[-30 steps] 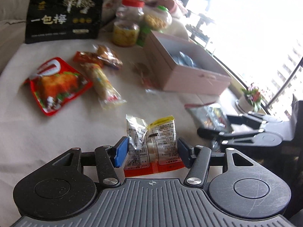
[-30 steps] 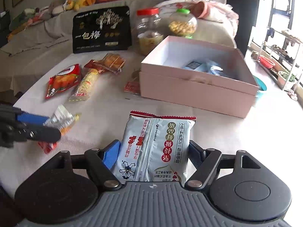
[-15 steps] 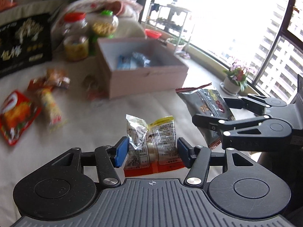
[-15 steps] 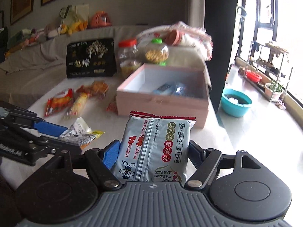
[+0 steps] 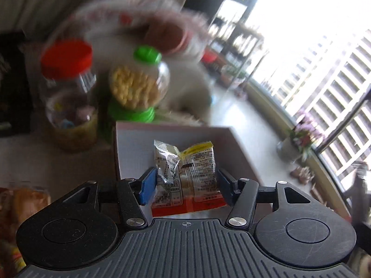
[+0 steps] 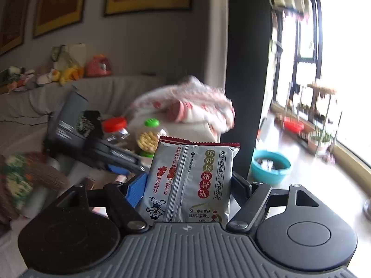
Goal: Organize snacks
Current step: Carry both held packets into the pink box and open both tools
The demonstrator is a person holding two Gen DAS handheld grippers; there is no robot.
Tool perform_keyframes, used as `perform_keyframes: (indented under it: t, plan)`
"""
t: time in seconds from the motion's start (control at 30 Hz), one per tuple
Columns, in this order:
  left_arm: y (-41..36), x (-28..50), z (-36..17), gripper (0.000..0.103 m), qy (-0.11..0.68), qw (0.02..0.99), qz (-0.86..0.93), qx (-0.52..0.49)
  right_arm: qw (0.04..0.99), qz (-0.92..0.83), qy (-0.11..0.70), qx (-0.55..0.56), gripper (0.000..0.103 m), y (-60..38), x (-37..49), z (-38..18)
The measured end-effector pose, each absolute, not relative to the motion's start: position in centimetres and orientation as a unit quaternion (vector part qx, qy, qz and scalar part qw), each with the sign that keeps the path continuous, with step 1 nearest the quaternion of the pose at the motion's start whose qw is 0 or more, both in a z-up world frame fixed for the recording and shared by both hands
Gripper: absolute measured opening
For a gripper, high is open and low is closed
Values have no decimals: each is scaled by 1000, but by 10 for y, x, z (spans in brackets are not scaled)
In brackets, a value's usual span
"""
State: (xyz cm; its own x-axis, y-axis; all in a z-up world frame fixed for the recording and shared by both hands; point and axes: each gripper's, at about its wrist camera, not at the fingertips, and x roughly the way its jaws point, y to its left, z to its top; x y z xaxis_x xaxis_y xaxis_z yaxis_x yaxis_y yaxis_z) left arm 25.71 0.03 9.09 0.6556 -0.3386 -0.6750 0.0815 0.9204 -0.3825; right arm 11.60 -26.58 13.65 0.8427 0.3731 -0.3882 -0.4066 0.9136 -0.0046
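My left gripper [image 5: 184,183] is shut on a small crinkled snack packet [image 5: 185,171] with a yellow top and an orange bottom edge. It hangs over the open pink box [image 5: 129,143], whose pale inside shows behind the packet. My right gripper [image 6: 187,185] is shut on a silver snack bag [image 6: 190,180] with a red top seam and red and green print, held up in the air. In the right wrist view the left gripper [image 6: 125,162] shows low at the left, in front of the jars.
A red-lidded jar [image 5: 69,88] and a green-lidded jar of yellow snacks [image 5: 136,83] stand just behind the box. Orange packets [image 5: 23,199] lie at the left. A patterned cushion [image 6: 185,106], a blue basin [image 6: 270,166] on the floor and a window lie beyond.
My left gripper has swept forward with its packet from the open table to above the pink box. My right gripper has risen and tilted up, so the table and box dropped from its view.
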Motion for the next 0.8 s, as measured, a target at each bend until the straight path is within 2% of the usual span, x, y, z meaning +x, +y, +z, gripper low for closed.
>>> perform_keyframes:
  t: [0.1,0.17,0.3,0.4,0.6,0.8]
  plan:
    - [2,276,71,62,394,894,-115,-179,952,198,232,-29,76,-262,154,129]
    - [13,272,72,62,360,899,-125,-215,944,202,261,-18,76,-256,181,122]
    - [27,275,69,62,382,880,-164,-230,923,210,322,-9,76,-231,241,103]
    - [41,273,73,63,359,890,-141,-243,907,218,359,-21,76,-202,270,84]
    - [50,279,77,63,355,892,-151,-236,905,198,369,-80,76,-169,298,57]
    - [51,285,67,63,345,883,-164,-272,910,229,346,9,82,-209,289,80]
